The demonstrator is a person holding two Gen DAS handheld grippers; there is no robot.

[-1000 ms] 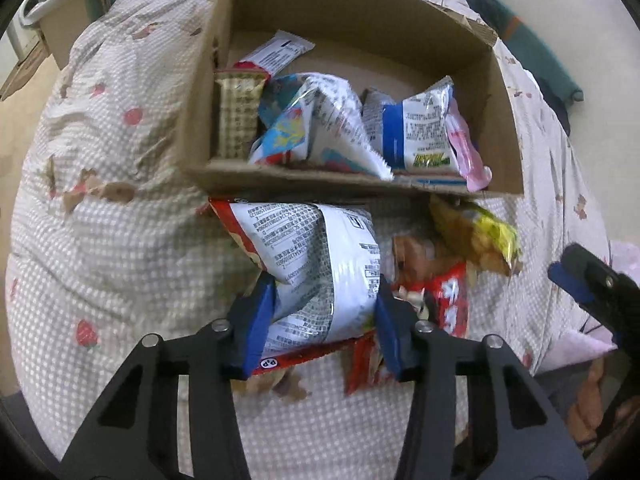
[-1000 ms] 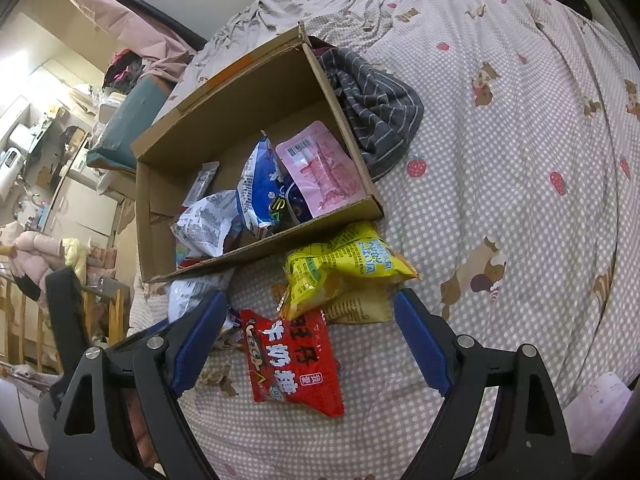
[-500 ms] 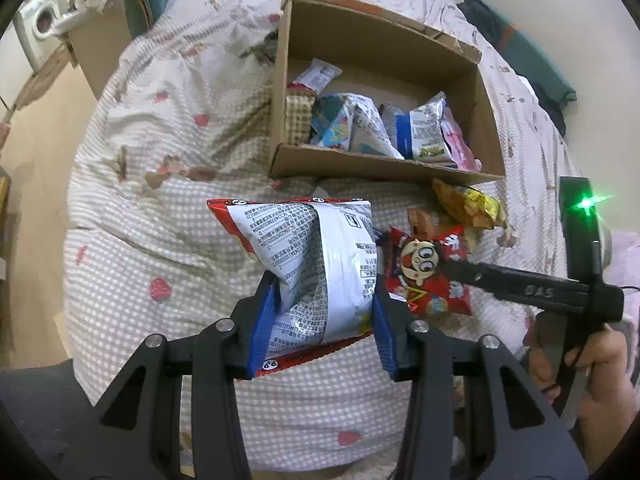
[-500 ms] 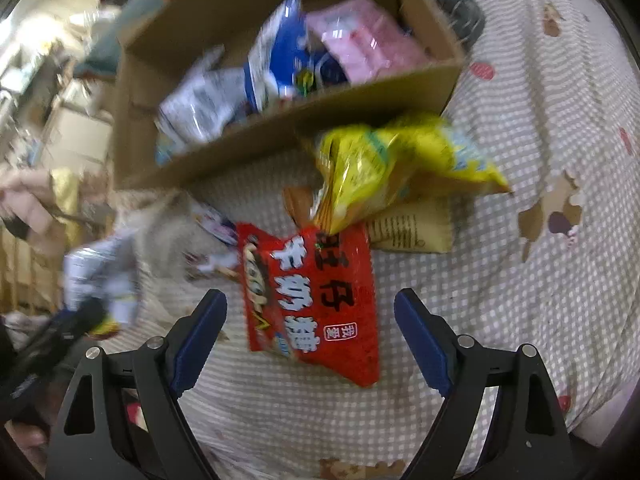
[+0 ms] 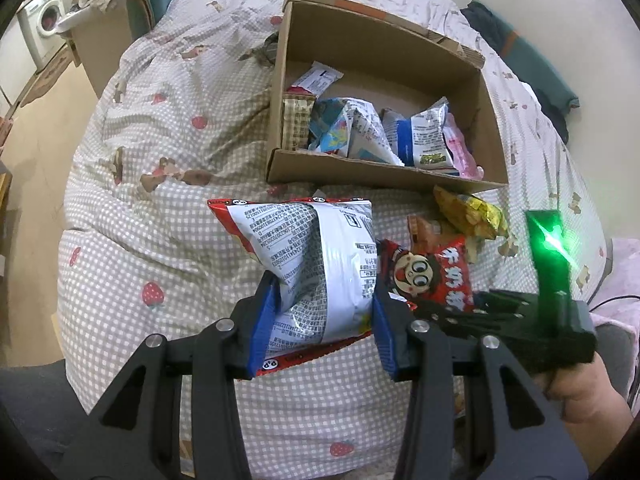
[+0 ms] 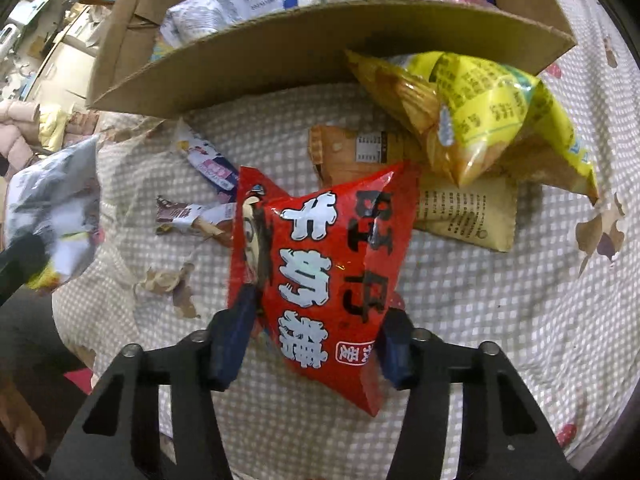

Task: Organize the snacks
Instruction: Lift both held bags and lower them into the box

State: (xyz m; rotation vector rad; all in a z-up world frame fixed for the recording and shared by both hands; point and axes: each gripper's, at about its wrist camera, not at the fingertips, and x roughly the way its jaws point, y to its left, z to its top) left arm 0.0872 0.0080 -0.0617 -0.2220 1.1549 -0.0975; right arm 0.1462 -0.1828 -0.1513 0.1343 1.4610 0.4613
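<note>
My left gripper [image 5: 324, 312] is shut on a white-and-red snack bag [image 5: 316, 256], held above the bedspread in front of the cardboard box [image 5: 380, 174]. My right gripper [image 6: 316, 320] points down at a red candy bag [image 6: 332, 260]. Its jaws are closing, and the bag buckles between the blue pads [image 6: 234, 336]. In the left wrist view, that red candy bag [image 5: 436, 276] lies just right of my left fingers. A yellow chip bag [image 6: 480, 112] leans on the box's front wall [image 6: 320, 48], over a flat tan packet [image 6: 460, 208]. Several snack packs fill the box.
Two small wrappers [image 6: 208, 164] lie on the checked bedspread [image 5: 160, 208] left of the red bag. A person's hand [image 5: 580, 392] holds the right gripper's handle. Dark clothes [image 5: 520, 48] lie beyond the box. A washing machine [image 5: 44, 20] stands off the bed, far left.
The right gripper came down over the red candy bag and its jaws narrowed onto it. The left gripper drew back and up from the box with its bag, then held still.
</note>
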